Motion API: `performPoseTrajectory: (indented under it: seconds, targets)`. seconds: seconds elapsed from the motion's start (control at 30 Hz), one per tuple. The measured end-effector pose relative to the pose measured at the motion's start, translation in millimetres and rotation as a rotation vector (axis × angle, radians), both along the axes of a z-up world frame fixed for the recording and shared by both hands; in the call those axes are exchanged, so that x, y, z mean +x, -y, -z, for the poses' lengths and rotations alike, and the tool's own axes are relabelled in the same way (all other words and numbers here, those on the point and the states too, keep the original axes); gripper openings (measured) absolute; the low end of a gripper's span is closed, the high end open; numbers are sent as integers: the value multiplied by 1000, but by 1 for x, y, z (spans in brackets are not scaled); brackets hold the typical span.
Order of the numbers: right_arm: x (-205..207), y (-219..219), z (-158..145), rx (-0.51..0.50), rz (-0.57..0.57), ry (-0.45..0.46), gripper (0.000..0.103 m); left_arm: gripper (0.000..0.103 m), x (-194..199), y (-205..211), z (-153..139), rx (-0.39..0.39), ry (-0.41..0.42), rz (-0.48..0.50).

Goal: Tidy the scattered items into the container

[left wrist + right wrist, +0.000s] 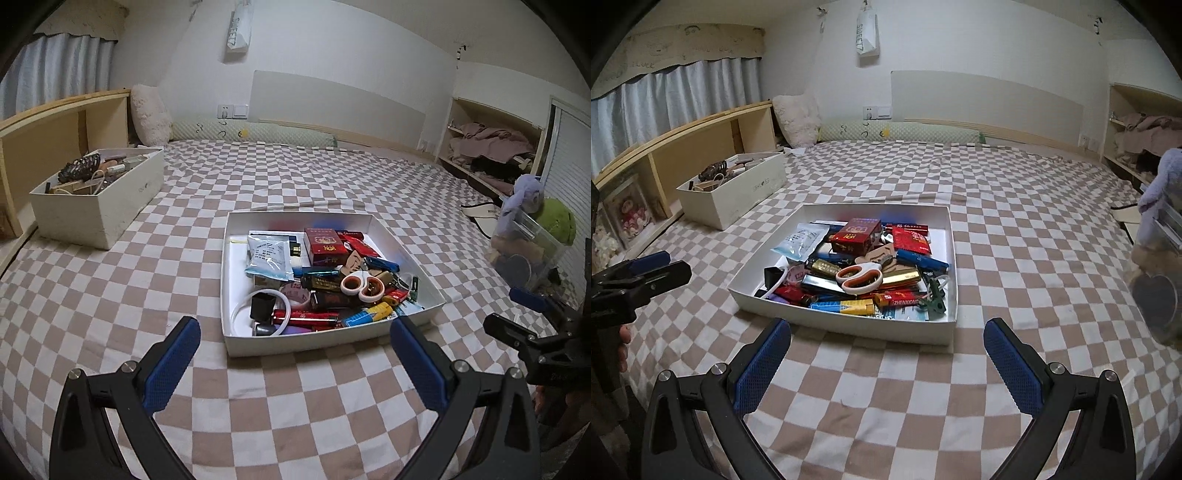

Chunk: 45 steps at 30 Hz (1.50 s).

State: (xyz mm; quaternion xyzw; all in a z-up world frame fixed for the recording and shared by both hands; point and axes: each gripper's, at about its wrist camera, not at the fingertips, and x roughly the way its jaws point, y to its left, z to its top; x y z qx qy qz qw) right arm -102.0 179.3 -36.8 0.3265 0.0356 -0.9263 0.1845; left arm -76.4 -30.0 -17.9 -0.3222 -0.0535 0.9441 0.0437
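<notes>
Both the left gripper [295,328] and right gripper [886,328] hover wide apart and hold nothing, just before the white tray [328,338] of small items [325,273] on the checkered bed [110,277].

A shallow white tray [849,326] sits on the checked bedspread [1015,258], heaped with small things. White-and-orange scissors [860,277] lie on top near the tray's middle, a dark red box [855,233] rests behind them toward the far wall, and a pale blue packet [802,242] leans at the far left corner. The right gripper [886,354] hangs just in front of the tray, jaws spread wide, holding nothing. The left gripper [650,269] shows well left of the tray. A taller white box [735,206] stands beyond the tray's left corner.
</notes>
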Motion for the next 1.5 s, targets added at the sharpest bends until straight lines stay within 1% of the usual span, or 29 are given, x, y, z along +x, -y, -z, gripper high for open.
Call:
performPoseTrajectory:
  seconds: [0.2,0.4,0.53,0.7,0.9,1.5]
  targets:
    - [14,-2,-7,-18,-3,-14,103,103,13,-6,0,-39,-12,7]
    - [28,-4,-13,-24,-11,-38,103,103,24,-5,0,-39,-18,-3]
    - [35,-4,-12,-14,-6,-48,103,103,28,-6,2,-47,-16,-3]
    - [39,-6,-7,-12,4,-41,103,103,33,-6,3,-59,-16,-11]
    - [42,-10,-10,-18,10,-45,103,103,37,-8,6,-63,-6,-10]
    - [44,-5,-8,11,10,-51,103,103,40,-2,11,-55,3,-23]
